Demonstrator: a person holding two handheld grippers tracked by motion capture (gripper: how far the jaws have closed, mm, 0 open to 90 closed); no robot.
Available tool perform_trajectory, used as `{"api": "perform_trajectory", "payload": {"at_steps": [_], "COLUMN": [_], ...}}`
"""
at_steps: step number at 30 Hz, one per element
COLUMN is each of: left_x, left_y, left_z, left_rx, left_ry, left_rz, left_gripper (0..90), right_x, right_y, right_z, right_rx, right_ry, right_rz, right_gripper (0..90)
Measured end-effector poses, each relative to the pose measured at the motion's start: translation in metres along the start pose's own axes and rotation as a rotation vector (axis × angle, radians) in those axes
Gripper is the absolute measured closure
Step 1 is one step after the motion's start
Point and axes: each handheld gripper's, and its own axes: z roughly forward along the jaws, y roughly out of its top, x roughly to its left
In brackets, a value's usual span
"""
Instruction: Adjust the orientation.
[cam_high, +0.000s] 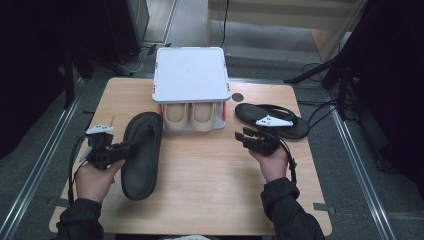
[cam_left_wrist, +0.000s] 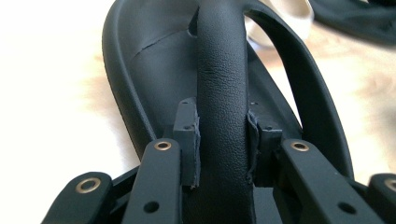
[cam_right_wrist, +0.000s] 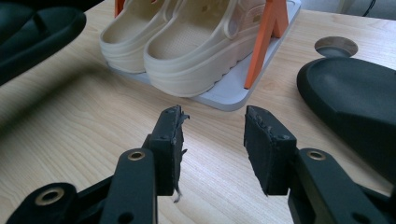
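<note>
Light wooden table (cam_high: 210, 190) with rounded corners on grey carpeted floor (cam_high: 30, 165); metal rails (cam_high: 45, 150) running along both sides; dark stands and black cables (cam_high: 320, 107) at right; pale wooden furniture (cam_high: 280, 15) beyond; surroundings dim, tabletop evenly lit.

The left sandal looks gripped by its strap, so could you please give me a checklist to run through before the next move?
1. Left hand-held gripper shut on the left sandal's strap: ok.
2. Strap centred between the pads: ok.
3. Sandal lifted off the table: cannot tell.
4. Right hand-held gripper open and holding nothing: ok.
5. Right sandal lying apart from the right hand-held gripper: ok.
6. Lower shelf of the rack free: not ok, beige clogs sit there.
</note>
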Motion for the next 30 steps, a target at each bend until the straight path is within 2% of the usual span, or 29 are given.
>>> {"api": "perform_trajectory", "payload": {"at_steps": [9, 10, 12, 17, 23, 27, 30], "left_x": [-0.023, -0.025, -0.028, -0.036, -0.044, -0.047, -0.052], "left_y": [-0.023, -0.025, -0.028, -0.033, -0.039, -0.041, -0.042], "left_z": [0.008, 0.010, 0.017, 0.032, 0.050, 0.059, 0.064], "left_rx": [0.002, 0.014, 0.036, 0.067, 0.105, 0.105, 0.103], "left_ry": [-0.020, -0.024, -0.040, -0.077, -0.077, -0.101, -0.105], "left_rz": [0.017, 0.030, 0.025, 0.024, 0.046, 0.027, 0.048], "left_gripper": [70.2, 70.2, 70.2, 70.2, 69.8, 69.2, 68.0], "right_x": [0.000, 0.000, 0.001, 0.000, 0.000, 0.001, 0.001], "right_y": [0.003, 0.003, 0.003, 0.003, 0.002, 0.001, 0.001], "right_z": [0.005, 0.005, 0.006, 0.005, 0.004, 0.004, 0.003], "right_rx": [-0.003, -0.003, -0.006, -0.004, 0.006, 0.015, 0.020], "right_ry": [0.005, 0.006, 0.009, 0.007, 0.004, 0.002, -0.003], "right_rz": [-0.005, -0.006, -0.007, -0.006, -0.008, -0.011, -0.012], "right_gripper": [58.5, 58.6, 58.6, 58.6, 58.6, 58.6, 58.7]}}
